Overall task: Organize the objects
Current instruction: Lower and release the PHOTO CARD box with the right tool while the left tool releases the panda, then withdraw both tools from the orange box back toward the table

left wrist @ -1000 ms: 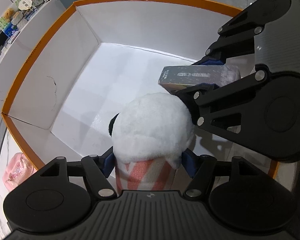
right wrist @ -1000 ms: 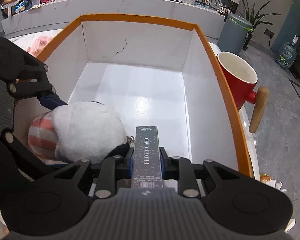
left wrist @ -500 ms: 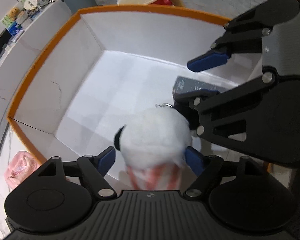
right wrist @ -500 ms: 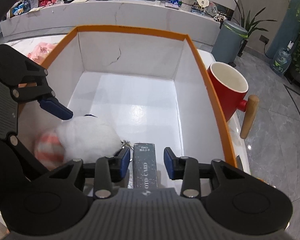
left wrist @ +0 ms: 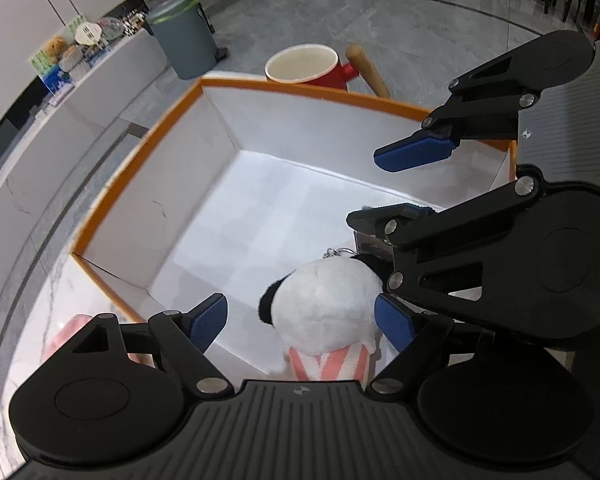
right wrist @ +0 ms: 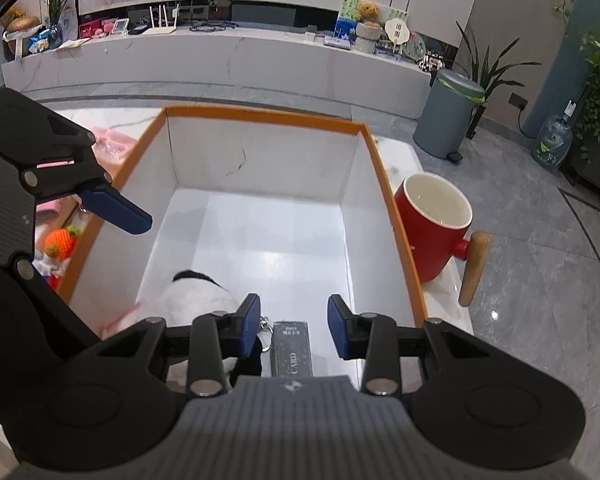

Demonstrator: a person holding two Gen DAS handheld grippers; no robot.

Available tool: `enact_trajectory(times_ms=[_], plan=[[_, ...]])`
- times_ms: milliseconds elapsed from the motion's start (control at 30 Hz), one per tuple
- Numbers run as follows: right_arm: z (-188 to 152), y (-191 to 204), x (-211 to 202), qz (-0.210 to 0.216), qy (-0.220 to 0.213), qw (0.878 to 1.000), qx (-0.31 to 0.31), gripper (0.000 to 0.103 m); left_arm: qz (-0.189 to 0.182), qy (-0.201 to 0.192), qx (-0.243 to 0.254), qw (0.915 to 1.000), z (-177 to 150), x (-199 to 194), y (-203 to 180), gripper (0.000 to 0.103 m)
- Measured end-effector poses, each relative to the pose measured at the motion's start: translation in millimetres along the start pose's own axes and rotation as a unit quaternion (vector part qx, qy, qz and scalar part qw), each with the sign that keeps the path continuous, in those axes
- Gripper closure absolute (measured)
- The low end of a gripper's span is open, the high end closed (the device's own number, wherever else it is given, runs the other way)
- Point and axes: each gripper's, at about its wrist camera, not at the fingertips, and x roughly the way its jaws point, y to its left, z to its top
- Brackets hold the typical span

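Note:
A white box with an orange rim [left wrist: 140, 148] [right wrist: 260, 112] stands on the marble table. A white plush toy with a striped body [left wrist: 326, 304] [right wrist: 196, 300] lies on the box floor near its front corner. A dark photo card box [right wrist: 292, 350] [left wrist: 370, 242] lies flat beside it. My left gripper [left wrist: 300, 320] is open above the plush, not touching it. My right gripper [right wrist: 293, 322] is open above the card box, which lies free between the fingers.
A red mug with a wooden handle [right wrist: 436, 232] [left wrist: 308, 66] stands outside the box's right wall. Pink items [right wrist: 112, 140] [left wrist: 64, 340] and an orange knitted toy [right wrist: 60, 240] lie on the table left of the box. A grey bin [right wrist: 444, 116] stands on the floor beyond.
Both grippers opened and let go: the plush and the card box now rest on the box floor. Both grippers have risen and pulled back from the box.

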Motion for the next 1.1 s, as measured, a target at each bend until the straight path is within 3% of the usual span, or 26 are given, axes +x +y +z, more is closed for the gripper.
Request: enact_trajectory(times_ms=[467, 933, 1100], plan=[[25, 33, -44, 0.007, -0.055, 0.998, -0.023, 0.064, 0.065, -0.060, -0.019, 0.9959, -14, -40, 33, 0.006], [39, 102, -66, 0.042, -0.086, 0.993, -0.064, 0.062, 0.109, -0.111, -0.063, 0.9858, -85, -82, 61, 0.006], [38, 130, -64, 0.059, -0.084, 0.992, -0.076, 0.062, 0.118, -0.113, -0.079, 0.9834, -108, -84, 71, 0.006]])
